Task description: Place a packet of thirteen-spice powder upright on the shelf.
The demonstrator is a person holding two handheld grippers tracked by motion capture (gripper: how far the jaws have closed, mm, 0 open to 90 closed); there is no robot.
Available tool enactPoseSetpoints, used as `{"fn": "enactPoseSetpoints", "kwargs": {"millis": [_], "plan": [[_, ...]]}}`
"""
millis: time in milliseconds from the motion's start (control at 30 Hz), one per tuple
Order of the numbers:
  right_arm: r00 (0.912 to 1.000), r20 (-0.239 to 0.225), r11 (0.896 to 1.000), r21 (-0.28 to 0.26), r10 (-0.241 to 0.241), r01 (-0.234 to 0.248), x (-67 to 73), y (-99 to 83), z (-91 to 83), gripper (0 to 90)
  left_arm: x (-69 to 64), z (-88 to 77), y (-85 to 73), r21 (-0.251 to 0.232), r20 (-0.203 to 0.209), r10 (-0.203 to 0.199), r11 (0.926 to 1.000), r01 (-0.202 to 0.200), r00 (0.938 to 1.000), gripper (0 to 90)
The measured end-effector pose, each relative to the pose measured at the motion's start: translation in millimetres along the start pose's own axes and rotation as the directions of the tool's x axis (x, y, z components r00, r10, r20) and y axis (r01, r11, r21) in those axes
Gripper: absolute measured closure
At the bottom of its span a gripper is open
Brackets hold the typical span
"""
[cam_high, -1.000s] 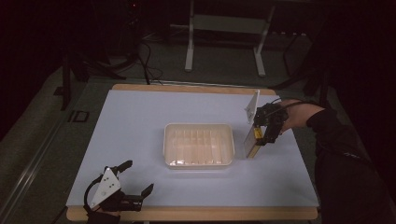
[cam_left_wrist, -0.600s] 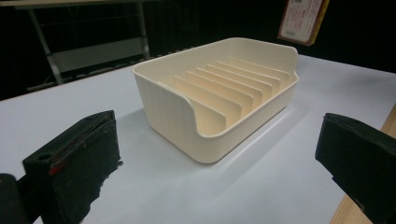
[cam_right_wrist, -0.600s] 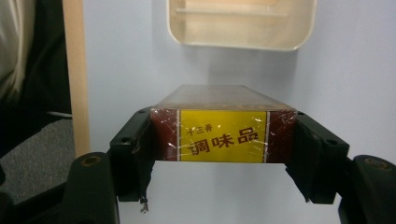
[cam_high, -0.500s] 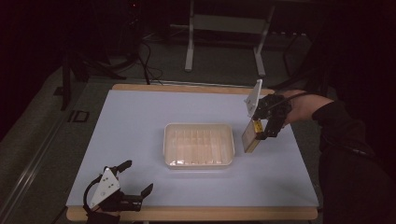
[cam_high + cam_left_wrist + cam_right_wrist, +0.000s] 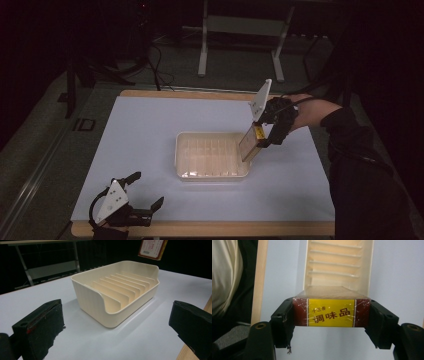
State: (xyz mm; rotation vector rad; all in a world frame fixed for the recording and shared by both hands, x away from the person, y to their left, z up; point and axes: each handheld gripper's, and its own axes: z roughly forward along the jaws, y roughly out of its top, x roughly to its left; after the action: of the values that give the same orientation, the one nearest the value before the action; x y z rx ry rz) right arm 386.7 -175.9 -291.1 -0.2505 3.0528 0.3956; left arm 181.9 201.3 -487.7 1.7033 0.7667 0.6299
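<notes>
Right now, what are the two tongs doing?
Left tongs: open, holding nothing.
Right tongs: closed on the seasoning box, above the slotted tray.

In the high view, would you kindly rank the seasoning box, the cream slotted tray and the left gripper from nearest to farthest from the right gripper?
1. Seasoning box: clamped in the jaws of the right gripper, at the tray's right end.
2. Cream slotted tray: mid-table, just left of and below the box.
3. Left gripper: at the table's near left corner, far across, jaws open.
</notes>
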Motion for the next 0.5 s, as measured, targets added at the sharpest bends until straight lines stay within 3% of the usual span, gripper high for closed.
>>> {"fn": "enactPoseSetpoints", "kwargs": {"millis": [200, 500], "plan": [[1.0000, -0.005, 0.999, -0.035, 0.003, -0.003, -3.3, 14.6, 8.0, 32.1, -0.4, 1.0, 0.0, 0.002, 0.005, 0.001, 1.0000, -0.001, 1.0000, 0.0], [0.9997, 0.023, 0.989, -0.147, -0.003, 0.007, -10.5, 34.9, 22.4, 32.1, 0.0, 0.0, 0.2, 0.001, 0.004, 0.003, 1.0000, -0.003, 1.0000, 0.0]]}}
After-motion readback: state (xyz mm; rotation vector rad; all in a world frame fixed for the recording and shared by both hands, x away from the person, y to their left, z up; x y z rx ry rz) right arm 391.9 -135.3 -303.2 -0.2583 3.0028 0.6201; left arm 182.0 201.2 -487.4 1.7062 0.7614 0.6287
